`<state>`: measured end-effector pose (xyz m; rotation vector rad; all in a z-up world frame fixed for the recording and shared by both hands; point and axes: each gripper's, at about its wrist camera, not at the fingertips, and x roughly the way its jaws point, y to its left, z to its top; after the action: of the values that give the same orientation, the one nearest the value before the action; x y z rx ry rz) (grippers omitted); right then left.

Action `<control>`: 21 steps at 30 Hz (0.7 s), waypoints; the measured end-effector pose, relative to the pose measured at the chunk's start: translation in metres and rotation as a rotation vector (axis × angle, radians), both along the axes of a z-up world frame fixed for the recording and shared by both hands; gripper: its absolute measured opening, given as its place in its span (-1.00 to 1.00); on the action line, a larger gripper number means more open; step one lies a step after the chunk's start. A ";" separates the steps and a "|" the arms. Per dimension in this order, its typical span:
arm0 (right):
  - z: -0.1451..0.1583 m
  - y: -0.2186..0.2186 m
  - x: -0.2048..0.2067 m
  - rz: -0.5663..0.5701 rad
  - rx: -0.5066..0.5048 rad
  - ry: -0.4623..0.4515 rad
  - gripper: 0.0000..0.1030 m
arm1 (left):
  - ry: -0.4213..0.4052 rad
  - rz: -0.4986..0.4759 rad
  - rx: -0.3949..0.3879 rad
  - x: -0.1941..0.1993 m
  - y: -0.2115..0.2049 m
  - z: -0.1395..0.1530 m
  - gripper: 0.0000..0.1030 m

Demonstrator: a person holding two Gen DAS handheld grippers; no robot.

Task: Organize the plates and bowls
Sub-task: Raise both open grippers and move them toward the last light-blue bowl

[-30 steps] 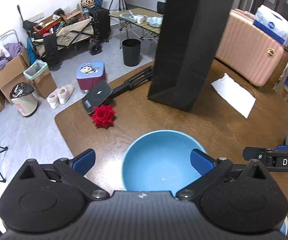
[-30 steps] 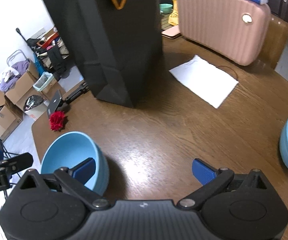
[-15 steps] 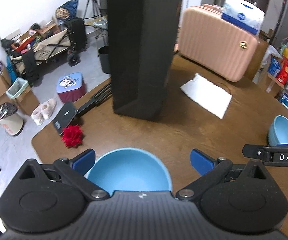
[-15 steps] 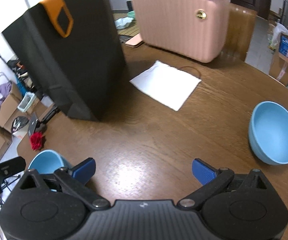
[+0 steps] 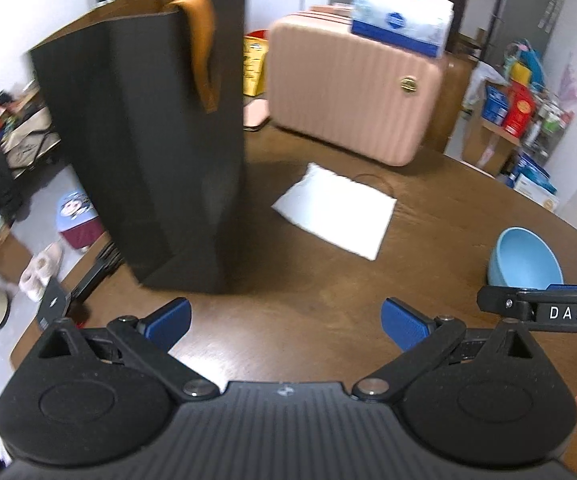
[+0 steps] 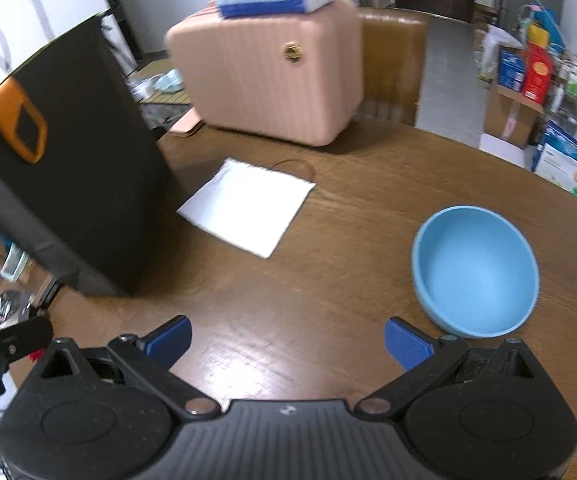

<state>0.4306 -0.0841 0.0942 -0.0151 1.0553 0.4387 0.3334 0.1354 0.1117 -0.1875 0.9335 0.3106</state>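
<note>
On the table (image 6: 328, 288), blue bowl (image 6: 474, 268) beside right gripper (image 6: 286, 338), jaws apart

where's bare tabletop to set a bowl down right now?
Widest bare patch: the wooden table between the black paper bag, the white sheet and the blue bowl, ahead of the right gripper. More bare wood beyond the bowl. Crowded at the back: bag, sheet and pink suitcase sit close.
</note>
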 end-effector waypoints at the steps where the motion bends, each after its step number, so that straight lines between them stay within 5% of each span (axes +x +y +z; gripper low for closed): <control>1: -0.001 -0.005 0.005 -0.020 -0.001 0.001 1.00 | 0.003 -0.020 -0.001 0.009 -0.003 0.000 1.00; 21: -0.017 -0.081 0.049 -0.281 -0.041 0.028 1.00 | 0.010 -0.300 -0.004 0.106 -0.074 -0.011 1.00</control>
<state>0.4800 -0.1653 0.0768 0.1024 1.0751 0.1628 0.4398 0.0612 0.1002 -0.0478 0.9570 0.0321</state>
